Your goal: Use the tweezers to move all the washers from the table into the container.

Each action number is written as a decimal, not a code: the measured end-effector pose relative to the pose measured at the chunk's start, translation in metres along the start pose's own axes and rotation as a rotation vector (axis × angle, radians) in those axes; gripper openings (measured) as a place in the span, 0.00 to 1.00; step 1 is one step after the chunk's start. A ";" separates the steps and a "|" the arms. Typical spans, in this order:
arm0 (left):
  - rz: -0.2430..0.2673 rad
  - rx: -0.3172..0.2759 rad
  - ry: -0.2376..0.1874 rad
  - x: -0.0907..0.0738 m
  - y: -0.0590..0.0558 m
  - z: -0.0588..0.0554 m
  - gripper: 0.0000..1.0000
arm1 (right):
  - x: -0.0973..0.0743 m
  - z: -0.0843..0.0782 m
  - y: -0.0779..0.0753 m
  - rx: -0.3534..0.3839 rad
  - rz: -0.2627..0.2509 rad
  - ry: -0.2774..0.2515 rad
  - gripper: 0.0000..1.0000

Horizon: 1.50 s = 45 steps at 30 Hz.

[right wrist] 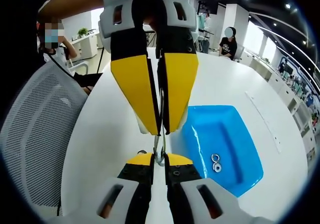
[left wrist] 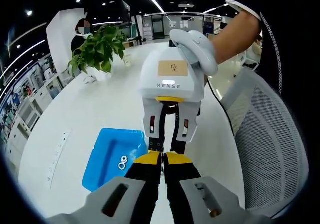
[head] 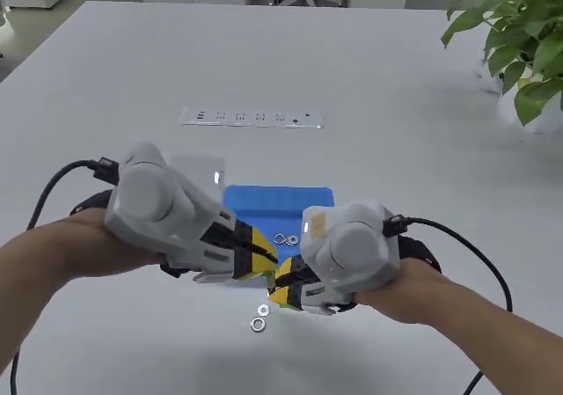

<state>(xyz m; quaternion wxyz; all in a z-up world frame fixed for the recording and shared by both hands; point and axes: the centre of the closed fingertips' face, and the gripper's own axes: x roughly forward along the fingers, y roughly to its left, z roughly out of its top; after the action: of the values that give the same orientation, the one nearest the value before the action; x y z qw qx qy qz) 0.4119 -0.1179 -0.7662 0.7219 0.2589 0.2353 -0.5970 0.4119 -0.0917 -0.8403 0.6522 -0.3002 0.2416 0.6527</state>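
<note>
My left gripper (left wrist: pixel 162 156) and right gripper (right wrist: pixel 160 159) meet tip to tip at the blue container's (head: pixel 303 200) near edge. Both sets of jaws are pinched onto the tweezers (right wrist: pixel 159 143) between them. 2 washers (head: pixel 285 239) lie inside the container. 2 more (head: pixel 260 317) sit on the bench (head: pixel 369 96) just beside it.

The front of the white housing of my right tongs (left wrist: pixel 167 146) carries the only writing I can read. In the left gripper view, small grey capitals (left wrist: pixel 168 86) low on that housing spell XENSE. Higher on the housing is a tan sticker (left wrist: pixel 172 68) with two handwritten characters. The first is a 0; the second could be a 7 or a 4, I cannot tell which. Well beyond the housing, in the head view, a white power strip (head: pixel 252 118) lies on the counter. Its dark markings are too small to read.
</note>
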 end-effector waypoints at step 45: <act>0.077 0.084 -0.005 -0.028 0.058 0.026 0.06 | -0.016 0.037 -0.065 -0.059 -0.069 -0.035 0.10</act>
<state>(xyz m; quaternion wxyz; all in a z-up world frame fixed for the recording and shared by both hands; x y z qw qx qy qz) 0.4648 -0.1049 -0.7232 0.7335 0.2965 0.1979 -0.5787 0.4735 -0.0747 -0.7981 0.6696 -0.3159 0.2003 0.6417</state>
